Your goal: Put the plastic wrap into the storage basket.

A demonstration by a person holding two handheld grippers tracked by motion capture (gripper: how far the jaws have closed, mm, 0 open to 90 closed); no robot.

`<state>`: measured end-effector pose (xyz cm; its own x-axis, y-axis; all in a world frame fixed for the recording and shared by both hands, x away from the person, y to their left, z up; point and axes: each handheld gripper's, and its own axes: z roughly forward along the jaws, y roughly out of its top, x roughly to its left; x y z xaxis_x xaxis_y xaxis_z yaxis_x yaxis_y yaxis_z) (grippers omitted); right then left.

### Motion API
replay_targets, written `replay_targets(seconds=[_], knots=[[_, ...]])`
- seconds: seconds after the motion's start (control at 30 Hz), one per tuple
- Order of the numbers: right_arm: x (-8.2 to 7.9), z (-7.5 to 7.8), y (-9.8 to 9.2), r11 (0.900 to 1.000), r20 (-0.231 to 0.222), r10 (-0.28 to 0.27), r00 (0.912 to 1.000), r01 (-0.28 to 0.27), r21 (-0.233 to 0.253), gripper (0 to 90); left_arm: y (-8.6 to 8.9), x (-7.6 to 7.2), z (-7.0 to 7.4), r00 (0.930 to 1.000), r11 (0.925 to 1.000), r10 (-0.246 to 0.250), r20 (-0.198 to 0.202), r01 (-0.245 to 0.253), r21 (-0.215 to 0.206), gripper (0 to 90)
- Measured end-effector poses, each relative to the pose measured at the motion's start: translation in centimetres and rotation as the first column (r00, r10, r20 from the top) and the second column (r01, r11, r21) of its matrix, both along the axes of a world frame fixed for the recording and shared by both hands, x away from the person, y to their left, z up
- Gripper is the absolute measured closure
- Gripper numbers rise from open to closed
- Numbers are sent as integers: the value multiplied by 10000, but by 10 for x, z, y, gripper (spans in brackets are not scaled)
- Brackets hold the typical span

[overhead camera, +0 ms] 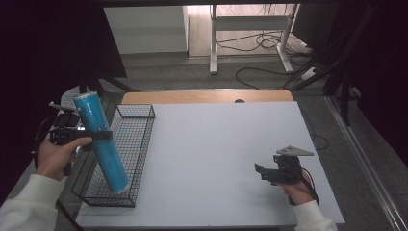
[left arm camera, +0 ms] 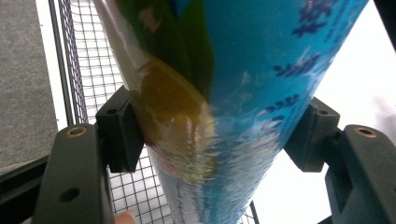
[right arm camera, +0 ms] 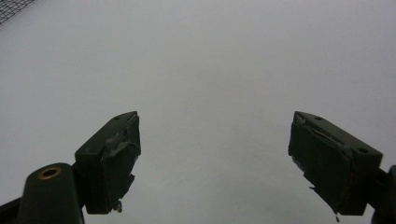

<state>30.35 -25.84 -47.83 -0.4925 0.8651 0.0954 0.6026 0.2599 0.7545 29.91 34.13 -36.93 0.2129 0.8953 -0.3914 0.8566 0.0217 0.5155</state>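
The tube is a long, slim cylinder wrapped in glossy blue film, with a paler flat cap at its top end. In the left gripper view its wrap shows more: bright blue with small dark-blue leaf sprigs, a green leaf shape, a yellow-orange patch lower down, and a clear shiny seam that wrinkles and catches the light. It is tilted, top end leaning toward the tabletop's left edge and away from the person, bottom end down inside the basket near its near end. Whether that end touches the mesh floor cannot be told.

The left gripper is clamped on the tube about a third of the way down from the cap, one jaw pressed on each side of the round body. The left hand holds it out past the tabletop's left edge.

The basket is black wire, a long rectangle lying along the left edge of the white tabletop, with the tube across its left rim.

The right gripper rests low near the near right corner, well apart from the basket, its jaws spread wide with bare tabletop between them.
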Motion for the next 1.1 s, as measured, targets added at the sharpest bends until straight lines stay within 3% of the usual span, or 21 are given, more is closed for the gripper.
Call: replay_targets(seconds=[0.2, 0.57, 0.73, 0.9, 1.1], knots=[[-1, 0, 1, 10000, 29, 20, 10000, -20, -3, 171, -2, 4, -10, 9997, 10000, -60, -237, 62, 72, 319], [-1, 0, 3, 9999, 31, 106, 9999, -106, -30, 171, -1, -1, -15, 9988, 9995, -225, -435, 234, 212, 319], [0, -1, 2, 10000, -27, 86, 10000, -86, -30, 172, -6, 8, -27, 9974, 9999, -65, -711, 71, 86, 319], [1, -2, 4, 9999, -55, 139, 9999, -139, -62, 172, -10, 15, -30, 9973, 9999, 72, -725, -63, 129, 318], [1, -2, 4, 9999, -61, 86, 9999, -87, -111, 172, -17, 35, -42, 9952, 9984, 545, -812, -533, 168, 318]])
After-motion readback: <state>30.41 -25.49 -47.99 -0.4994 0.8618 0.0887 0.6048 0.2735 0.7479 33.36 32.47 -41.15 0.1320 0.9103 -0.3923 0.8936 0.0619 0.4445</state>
